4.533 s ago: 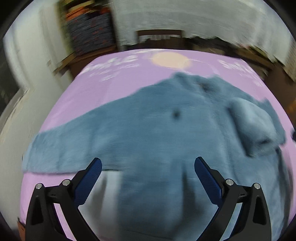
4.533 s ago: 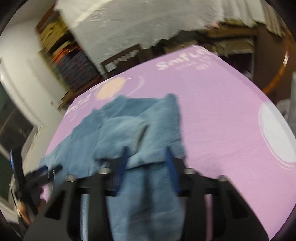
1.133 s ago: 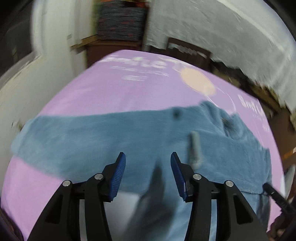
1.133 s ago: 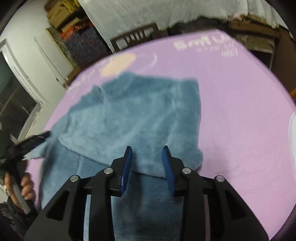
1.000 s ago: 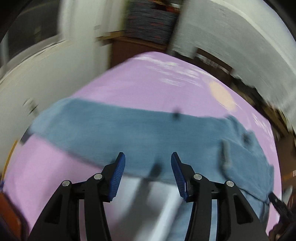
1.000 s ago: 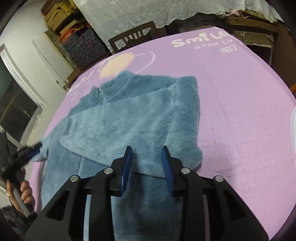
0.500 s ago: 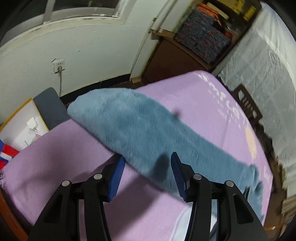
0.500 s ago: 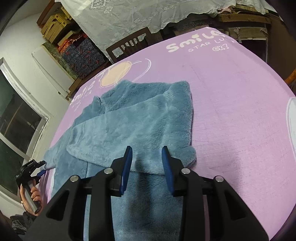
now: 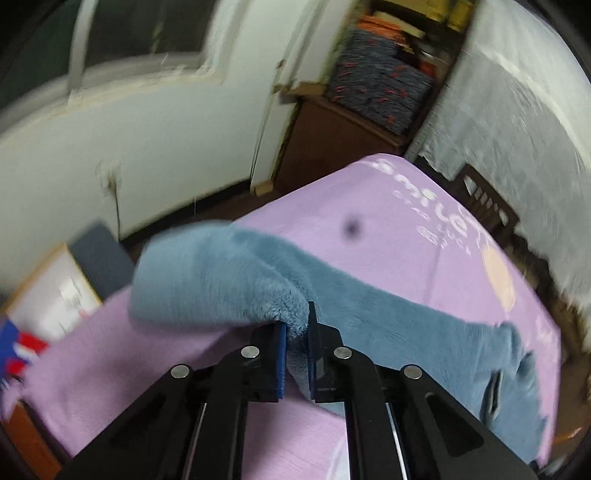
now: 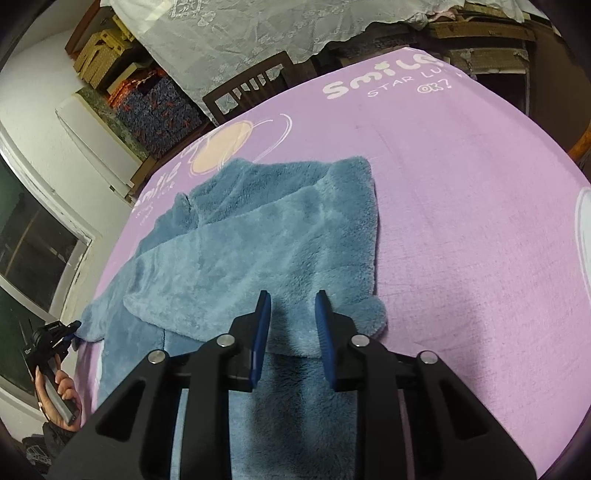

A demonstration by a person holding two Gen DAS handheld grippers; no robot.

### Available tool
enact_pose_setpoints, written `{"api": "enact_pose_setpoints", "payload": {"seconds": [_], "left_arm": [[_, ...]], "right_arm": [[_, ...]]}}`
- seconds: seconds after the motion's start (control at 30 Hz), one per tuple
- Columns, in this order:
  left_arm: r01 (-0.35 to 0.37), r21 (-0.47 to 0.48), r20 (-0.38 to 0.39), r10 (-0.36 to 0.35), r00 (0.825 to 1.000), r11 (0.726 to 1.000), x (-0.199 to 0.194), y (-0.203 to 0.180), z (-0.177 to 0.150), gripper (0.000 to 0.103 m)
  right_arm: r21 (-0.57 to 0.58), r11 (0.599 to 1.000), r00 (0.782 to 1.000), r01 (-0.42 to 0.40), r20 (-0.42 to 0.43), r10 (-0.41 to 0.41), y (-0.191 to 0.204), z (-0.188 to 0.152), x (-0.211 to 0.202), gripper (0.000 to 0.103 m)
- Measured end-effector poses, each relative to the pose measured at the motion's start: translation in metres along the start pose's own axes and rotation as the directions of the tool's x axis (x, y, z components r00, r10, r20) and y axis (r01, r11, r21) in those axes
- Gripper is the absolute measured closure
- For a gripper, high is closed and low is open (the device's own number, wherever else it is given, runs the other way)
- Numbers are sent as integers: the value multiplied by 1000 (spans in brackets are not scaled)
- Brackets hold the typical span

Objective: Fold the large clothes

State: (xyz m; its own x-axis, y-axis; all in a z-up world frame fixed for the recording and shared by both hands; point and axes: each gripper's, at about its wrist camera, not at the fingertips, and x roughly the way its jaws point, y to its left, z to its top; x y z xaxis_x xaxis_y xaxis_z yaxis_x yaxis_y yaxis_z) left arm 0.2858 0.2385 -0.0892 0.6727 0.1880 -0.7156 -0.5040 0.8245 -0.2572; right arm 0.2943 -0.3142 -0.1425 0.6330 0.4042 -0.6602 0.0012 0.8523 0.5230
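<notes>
A: What do we have around the purple blanket [image 10: 461,206] that covers the table?

B: Past its far edge we see a wooden chair [image 10: 251,88] under a white lace cloth [image 10: 258,33], and by the far left corner a cabinet with patterned fabric stacked on it [image 9: 380,92]. Beyond the left edge there is a white wall with a window [image 9: 110,40]. Nothing blocks either gripper.

A: Any containers?

B: Yellowish boxes [image 10: 99,51] sit on a shelf in the back; we cannot tell what is in them.

A: And the blue fleece jacket [image 10: 266,236]?

B: It lies spread on the left half of the blanket, with one sleeve folded across the body. Our left gripper [image 9: 295,350] has its blue pads pressed on the cuff of the other sleeve [image 9: 218,277], pinching it at the blanket's left edge, the fleece bunched over the fingertips. Our right gripper [image 10: 291,328] hovers over the folded sleeve's lower edge with its fingers spread a little, gripping nothing
</notes>
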Motion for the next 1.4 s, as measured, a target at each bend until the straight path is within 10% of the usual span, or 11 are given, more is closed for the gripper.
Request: {"api": "enact_pose_setpoints", "payload": {"seconds": [0.27,0.6,0.93,1.0,1.1,1.27,1.4], "left_arm": [[-15,323,100,-18,995,946,-44,-121,-17,95],[133,632,55,-215,975,764,-72,-284,-115,94],[197,768,-106,-182,978,609,-27,-313,-204,88],[223,767,-118,-210,971,601,-35,-306,-200,54],[210,777,-63,-259,964,593,-59,-278,-188,32],[129,764,21,-223,975,632,-67,-230,-159,27],[85,663,30,-140,990,743,-43,-191,-119,27]], "right_arm": [[25,1000,1000,-18,13,17,-4,3,-6,79],[76,996,999,-36,30,34,-16,8,-14,79],[111,993,998,-43,39,39,-25,13,-18,76],[109,993,998,-48,39,44,-25,13,-18,76],[90,994,998,-58,42,55,-21,12,-18,76],[-4,996,995,-87,41,87,-3,8,-19,76],[-137,985,992,-106,60,115,31,0,-24,76]]}}
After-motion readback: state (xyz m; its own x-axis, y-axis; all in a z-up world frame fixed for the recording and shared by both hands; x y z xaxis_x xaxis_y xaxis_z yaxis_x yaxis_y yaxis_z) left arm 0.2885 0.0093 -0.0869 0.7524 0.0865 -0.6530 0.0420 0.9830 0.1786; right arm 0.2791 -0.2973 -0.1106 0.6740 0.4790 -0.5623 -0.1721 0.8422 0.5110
